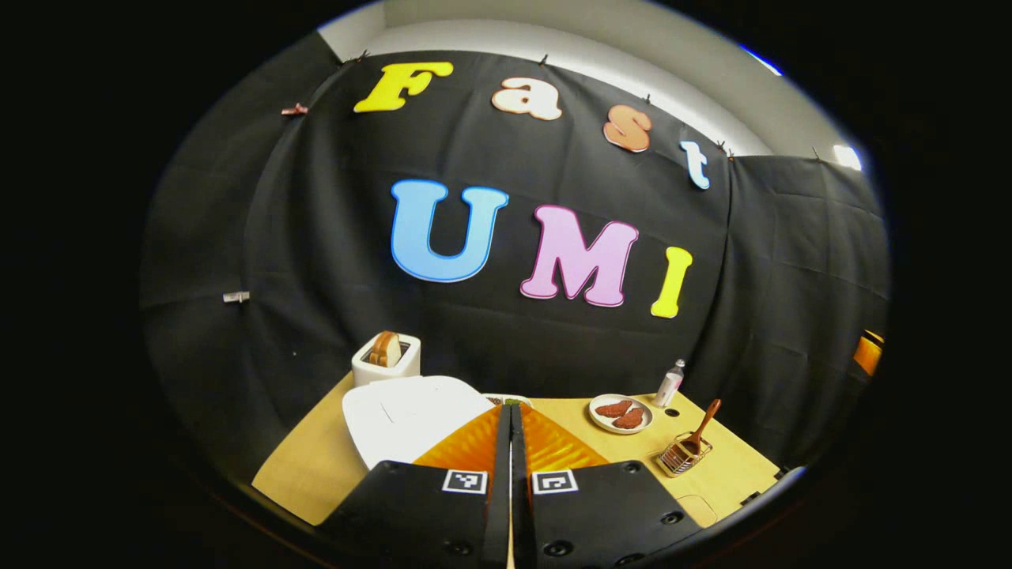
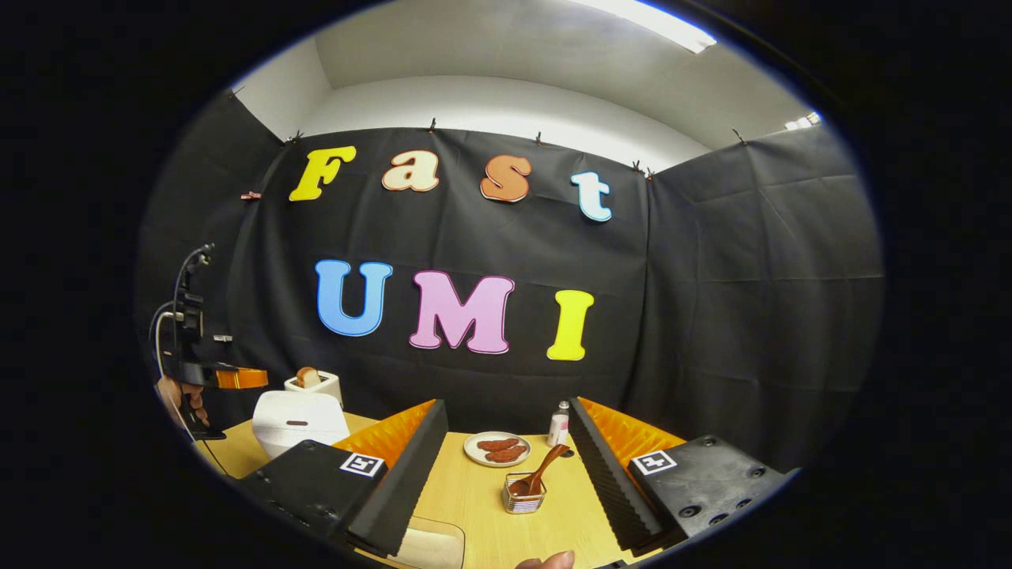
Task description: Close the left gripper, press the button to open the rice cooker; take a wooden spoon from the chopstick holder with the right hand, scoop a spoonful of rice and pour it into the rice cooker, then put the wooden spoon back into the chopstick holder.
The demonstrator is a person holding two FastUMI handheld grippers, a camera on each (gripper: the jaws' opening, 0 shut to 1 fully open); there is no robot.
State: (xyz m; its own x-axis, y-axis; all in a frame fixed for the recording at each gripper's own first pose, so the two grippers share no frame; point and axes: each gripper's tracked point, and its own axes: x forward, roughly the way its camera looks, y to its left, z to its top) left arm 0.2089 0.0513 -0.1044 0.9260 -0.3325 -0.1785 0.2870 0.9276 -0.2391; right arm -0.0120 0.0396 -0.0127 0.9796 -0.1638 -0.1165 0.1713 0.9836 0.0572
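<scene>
The white rice cooker sits with its lid down just ahead and left of my left gripper, whose fingers are pressed together with nothing between them. A wire chopstick holder stands to the right with the wooden spoon leaning in it. In the right gripper view the holder and spoon lie between the widely spread fingers of my open right gripper, closer to me than its tips. The rice cooker is at the left, with the left gripper hovering beside it.
A white toaster with bread stands behind the cooker. A plate of brown meat pieces and a small bottle sit at the back of the wooden table. A pale rounded container lies at the near edge.
</scene>
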